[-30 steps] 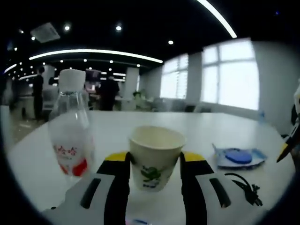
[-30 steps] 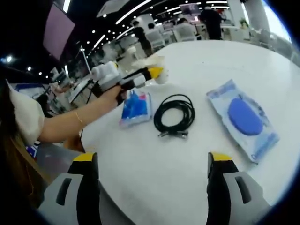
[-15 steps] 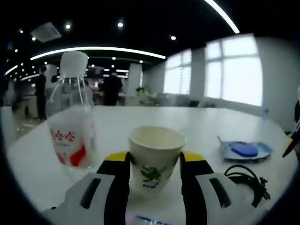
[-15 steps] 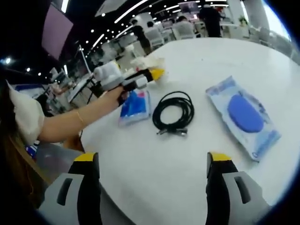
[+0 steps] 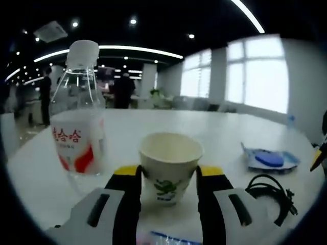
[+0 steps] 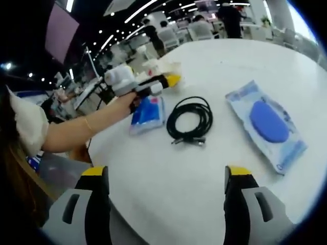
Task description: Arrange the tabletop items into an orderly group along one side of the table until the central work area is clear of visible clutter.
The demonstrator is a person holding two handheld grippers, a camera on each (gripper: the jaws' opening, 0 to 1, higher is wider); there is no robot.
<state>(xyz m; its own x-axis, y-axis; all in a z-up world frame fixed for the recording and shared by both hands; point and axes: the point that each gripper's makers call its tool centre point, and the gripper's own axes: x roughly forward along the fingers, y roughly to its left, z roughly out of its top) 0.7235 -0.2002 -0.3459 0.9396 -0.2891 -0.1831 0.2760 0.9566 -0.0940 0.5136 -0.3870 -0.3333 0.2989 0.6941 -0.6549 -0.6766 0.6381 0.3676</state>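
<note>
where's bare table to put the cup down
Bare table runs between the right tool and the black cable, and beyond the wipes pack. It is crowded where the blue packet, cable and left tool with the paper cup cluster.

Matt paper cup (image 5: 170,167); clear glossy plastic bottle (image 5: 77,122); smooth white table (image 6: 214,168); shiny plastic wipes packet (image 6: 267,125)

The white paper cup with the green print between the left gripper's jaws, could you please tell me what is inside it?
The white paper cup with the green print shows a bare pale inner wall below its rim. Its bottom is hidden by the near wall, so any contents cannot be seen.
</note>
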